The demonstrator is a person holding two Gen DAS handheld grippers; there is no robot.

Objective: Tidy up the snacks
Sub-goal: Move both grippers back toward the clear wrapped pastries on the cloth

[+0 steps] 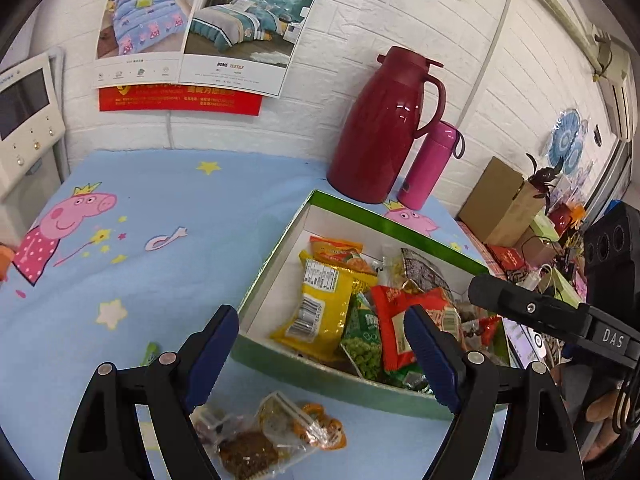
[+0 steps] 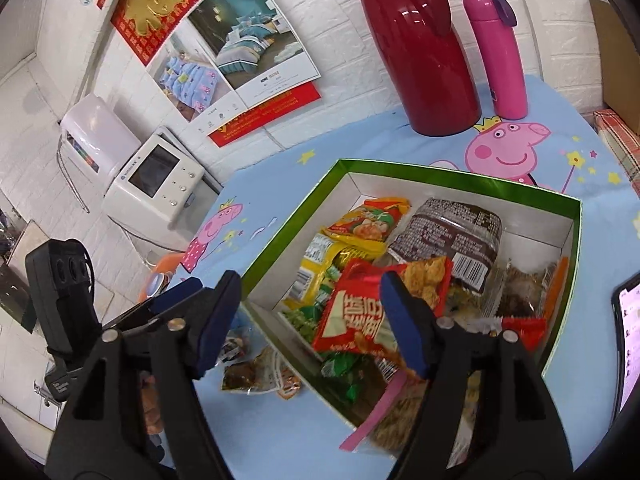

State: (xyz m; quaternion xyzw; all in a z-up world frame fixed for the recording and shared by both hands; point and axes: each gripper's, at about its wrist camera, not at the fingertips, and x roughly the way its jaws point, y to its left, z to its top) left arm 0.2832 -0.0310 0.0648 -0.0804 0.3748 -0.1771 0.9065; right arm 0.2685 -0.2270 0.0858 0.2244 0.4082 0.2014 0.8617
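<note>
Both my left gripper (image 1: 320, 354) and right gripper (image 2: 312, 320) are wide apart, empty, over the green snack box (image 1: 276, 240); loose snack packets (image 1: 276, 432) sit just outside it.

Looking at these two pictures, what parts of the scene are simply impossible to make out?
- Left wrist view: the loose snack packets are partly hidden by the left gripper.
- Right wrist view: the phone is cut by the right edge.
- Both views: lower snacks in the box are buried under others.
- Package print: too small.
</note>
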